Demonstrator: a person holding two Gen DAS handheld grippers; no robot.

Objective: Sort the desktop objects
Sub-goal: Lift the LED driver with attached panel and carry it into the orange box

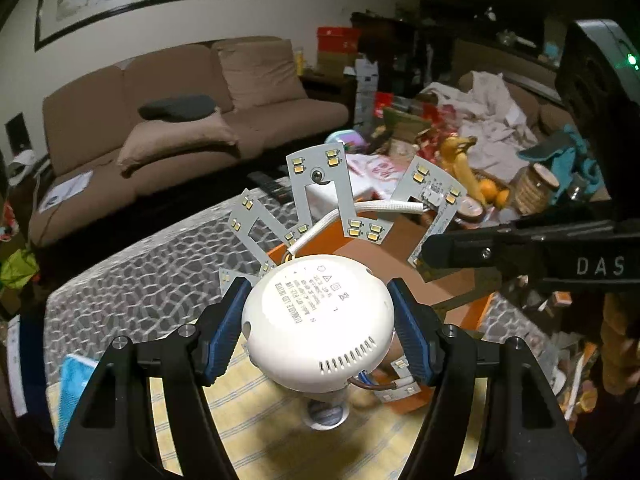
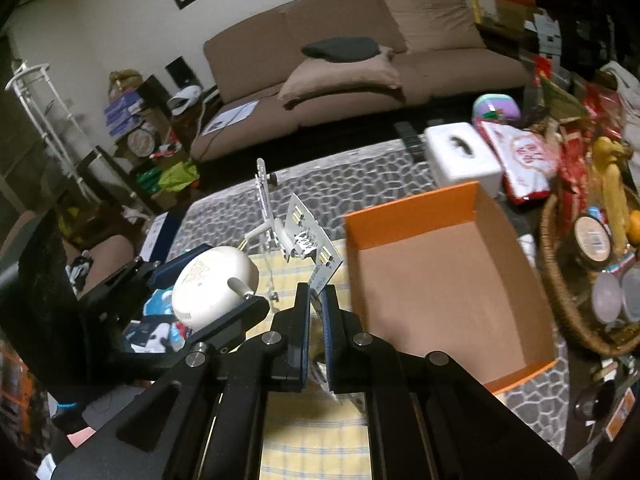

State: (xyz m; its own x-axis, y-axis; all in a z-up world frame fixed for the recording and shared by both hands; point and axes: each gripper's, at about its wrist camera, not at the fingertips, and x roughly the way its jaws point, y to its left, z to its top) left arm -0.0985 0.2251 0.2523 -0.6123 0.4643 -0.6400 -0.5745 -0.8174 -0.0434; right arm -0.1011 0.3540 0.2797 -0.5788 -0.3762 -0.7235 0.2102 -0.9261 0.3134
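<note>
Over the yellow cloth (image 1: pixel 280 420) on the bench, my left gripper (image 1: pixel 318 320) is clamped on the white LED driver (image 1: pixel 320 316); its label is mostly too small to read, something like "LED DRIVER". "DAS" shows on my right gripper's (image 2: pixel 316 300) body in the left view. That one reaches in from the right, pinching an LED panel (image 2: pixel 310 236) edge-on. Both parts hang in the air, joined by a white cable (image 1: pixel 360 210), just beside the open orange box (image 2: pixel 440 280).
</note>
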